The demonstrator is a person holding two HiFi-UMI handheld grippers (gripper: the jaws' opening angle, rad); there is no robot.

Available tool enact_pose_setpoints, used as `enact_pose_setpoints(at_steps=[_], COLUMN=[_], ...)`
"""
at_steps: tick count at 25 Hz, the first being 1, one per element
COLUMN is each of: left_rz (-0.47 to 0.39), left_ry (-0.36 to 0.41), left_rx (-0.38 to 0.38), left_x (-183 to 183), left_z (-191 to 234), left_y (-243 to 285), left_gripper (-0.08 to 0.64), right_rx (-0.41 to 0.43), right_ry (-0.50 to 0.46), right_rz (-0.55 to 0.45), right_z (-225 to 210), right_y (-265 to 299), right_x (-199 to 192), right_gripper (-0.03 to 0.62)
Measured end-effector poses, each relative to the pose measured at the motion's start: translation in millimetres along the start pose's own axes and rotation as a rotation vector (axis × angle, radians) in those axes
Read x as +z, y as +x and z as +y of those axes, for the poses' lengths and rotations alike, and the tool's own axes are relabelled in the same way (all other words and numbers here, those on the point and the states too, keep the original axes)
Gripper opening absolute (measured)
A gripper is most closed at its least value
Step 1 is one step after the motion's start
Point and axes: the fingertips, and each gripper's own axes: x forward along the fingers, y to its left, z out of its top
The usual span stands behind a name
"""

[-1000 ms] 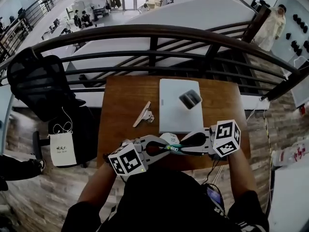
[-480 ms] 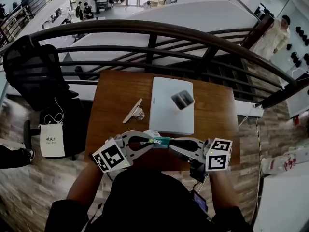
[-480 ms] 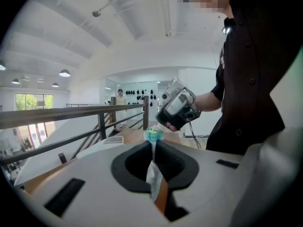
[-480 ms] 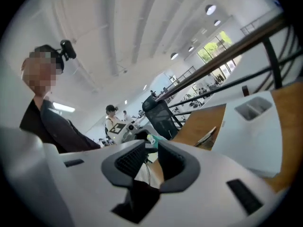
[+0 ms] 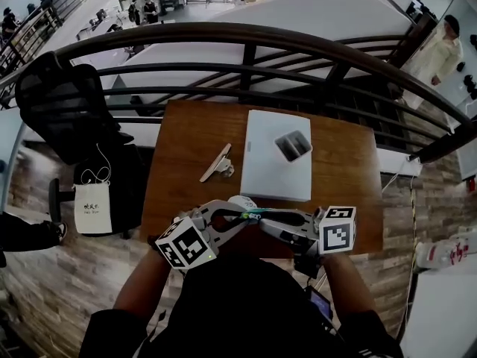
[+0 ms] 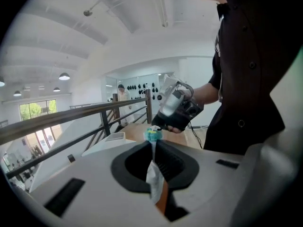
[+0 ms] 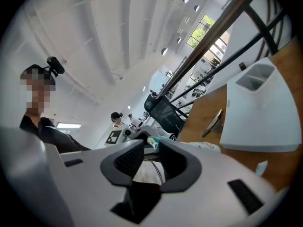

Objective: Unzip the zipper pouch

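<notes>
Both grippers meet over the near edge of the wooden table (image 5: 186,148), with a small white pouch (image 5: 241,202) with a teal zipper end (image 5: 252,213) between them. My left gripper (image 5: 244,216) is shut on it: in the left gripper view white and orange fabric (image 6: 154,178) is pinched between the jaws (image 6: 152,144), the teal end (image 6: 153,135) sticking out past the tips. My right gripper (image 5: 258,218) faces it. Its jaws (image 7: 151,151) have just been opening and stand apart, with white pouch fabric (image 7: 147,171) loose in the gap.
On the table lie a white slab (image 5: 276,166) with a grey two-slot holder (image 5: 293,145) and a small clip tool (image 5: 216,164). A dark railing (image 5: 246,58) runs behind the table. A black chair (image 5: 63,110) with a hanging bag (image 5: 92,209) stands left.
The right gripper has rolled and its marker cube has dropped lower and closer to me. The left gripper stays clamped on the pouch, and both grippers remain tip to tip.
</notes>
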Motion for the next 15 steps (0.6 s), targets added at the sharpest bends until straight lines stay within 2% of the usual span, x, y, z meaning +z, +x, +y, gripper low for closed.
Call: enact_pose_setpoints(at_steps=[4,8,11,15], left_rz=[0.05,0.059,0.071,0.089], left_ry=[0.038,0.033,0.041,0.054], left_rx=[0.031,0.074,0.1,0.123], left_x=[-5.1,-6.1,-6.2,-6.9], left_z=[-1.4,2.3,2.9,4.3], left_y=[2.8,2.2,2.7,4.9], left_gripper=[0.023,0.023,0.023,0.023], right_rx=[-0.001,-0.001,-0.036,-0.032], right_ry=[0.009,0.059,0.08,0.144], right_rz=[0.033,0.012,0.001,-0.016], right_z=[-2.7,-5.7,-11.6,-13.9], right_y=[5.1,6.3,6.6,4.4], right_x=[-4.5,-1.2,-0.3,-1.0], right_gripper=[0.098,0.089,0.036,0.041])
